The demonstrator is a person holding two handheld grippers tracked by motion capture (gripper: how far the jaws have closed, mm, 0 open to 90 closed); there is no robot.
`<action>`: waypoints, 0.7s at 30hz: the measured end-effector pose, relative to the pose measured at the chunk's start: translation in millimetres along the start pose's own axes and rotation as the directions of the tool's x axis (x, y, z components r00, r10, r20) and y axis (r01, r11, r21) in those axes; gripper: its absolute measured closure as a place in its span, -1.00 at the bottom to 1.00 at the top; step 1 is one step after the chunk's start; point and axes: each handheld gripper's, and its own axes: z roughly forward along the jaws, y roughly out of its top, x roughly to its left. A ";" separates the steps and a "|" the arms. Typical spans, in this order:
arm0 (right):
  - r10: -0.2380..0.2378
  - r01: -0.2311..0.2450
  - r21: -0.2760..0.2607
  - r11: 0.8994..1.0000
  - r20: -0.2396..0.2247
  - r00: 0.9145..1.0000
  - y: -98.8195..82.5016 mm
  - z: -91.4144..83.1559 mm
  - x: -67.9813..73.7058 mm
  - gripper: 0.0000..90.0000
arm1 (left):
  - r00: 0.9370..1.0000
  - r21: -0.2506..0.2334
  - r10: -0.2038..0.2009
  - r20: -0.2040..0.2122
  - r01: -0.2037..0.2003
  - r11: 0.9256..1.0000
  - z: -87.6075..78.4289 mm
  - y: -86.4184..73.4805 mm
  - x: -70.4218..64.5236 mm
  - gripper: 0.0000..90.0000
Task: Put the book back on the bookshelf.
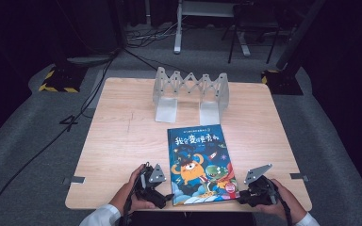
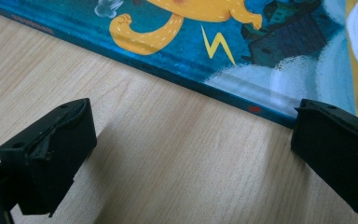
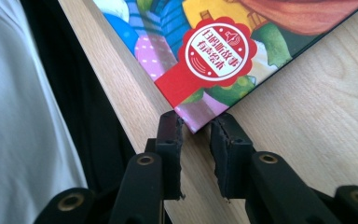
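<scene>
Right gripper view: the right hand-held gripper (image 3: 196, 127) pinches the picture book's (image 3: 223, 51) near corner.
It looks thin, stiff and glossy, so an edge grip suits it; the left hand-held gripper (image 2: 191, 140) gapes wide beside the spine.

- Left tool (image 1: 162, 194): held low in the left hand (image 1: 134, 190) at the near edge, jaws pointing to the right in the high view and standing wide apart with nothing between them.
- Right tool (image 3: 196, 126): gripped by the right hand (image 1: 283, 197), jaws drawn nearly together, pointing left.
- Both forearms enter from the bottom, sleeves white.
</scene>
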 end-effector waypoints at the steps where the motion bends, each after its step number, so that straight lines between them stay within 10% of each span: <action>1: 0.000 0.000 0.000 1.000 0.000 1.000 0.0 0.0 0.0 0.64 | 1.000 0.000 0.000 0.000 0.000 1.000 0.0 0.0 0.0 -0.99; 21: -0.018 -0.021 -0.235 0.972 -0.162 0.987 10.3 -4.7 -11.1 -0.11 | 1.000 -0.002 -0.005 -0.003 0.005 1.000 -0.3 -0.5 -0.4 -0.99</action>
